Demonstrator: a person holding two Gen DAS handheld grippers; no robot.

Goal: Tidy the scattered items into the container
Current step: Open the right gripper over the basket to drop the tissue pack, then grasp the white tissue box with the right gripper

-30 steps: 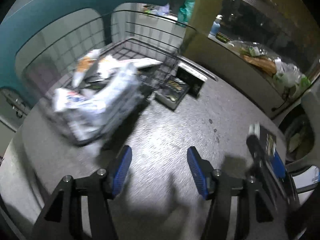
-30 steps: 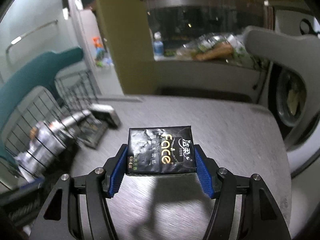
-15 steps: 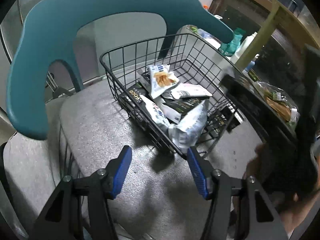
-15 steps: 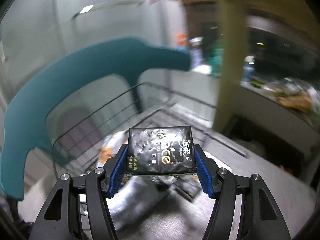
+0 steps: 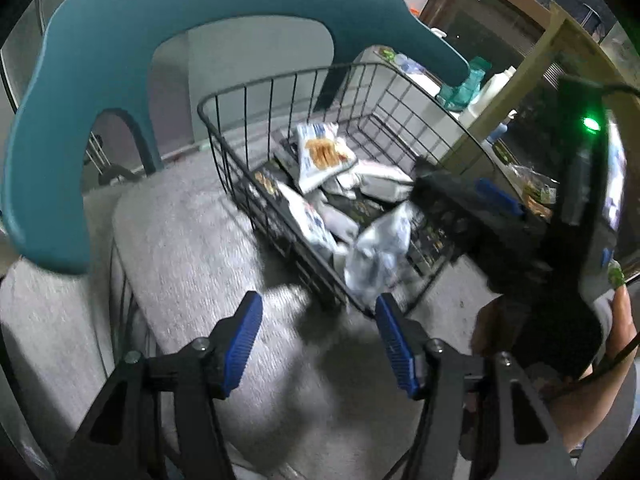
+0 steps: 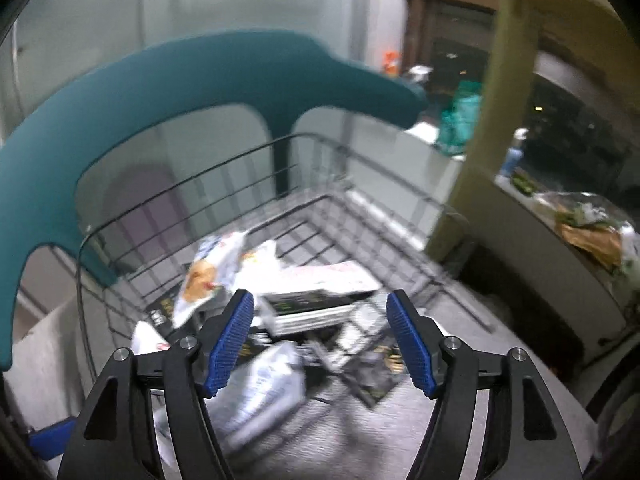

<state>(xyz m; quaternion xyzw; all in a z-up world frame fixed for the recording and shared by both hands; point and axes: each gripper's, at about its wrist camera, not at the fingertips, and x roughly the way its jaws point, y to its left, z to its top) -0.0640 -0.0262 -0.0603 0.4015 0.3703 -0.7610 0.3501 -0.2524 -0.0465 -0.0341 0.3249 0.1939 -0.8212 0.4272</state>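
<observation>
My right gripper point(image 6: 320, 336) is opening, empty, over the black wire basket point(image 6: 192, 176); left gripper point(image 5: 318, 340) open, empty. The soft, light, crinkly white packets point(image 6: 264, 380) inside: pinch their flat faces.

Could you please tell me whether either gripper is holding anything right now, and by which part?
Nothing is held. The right gripper is opening, empty, over the wire basket; the left gripper is open and empty.

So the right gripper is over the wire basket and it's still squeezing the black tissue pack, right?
Not quite. The right gripper is over the wire basket, but its jaws are opening with nothing between them, as the right wrist view shows. The black pack isn't in its grip.
</observation>
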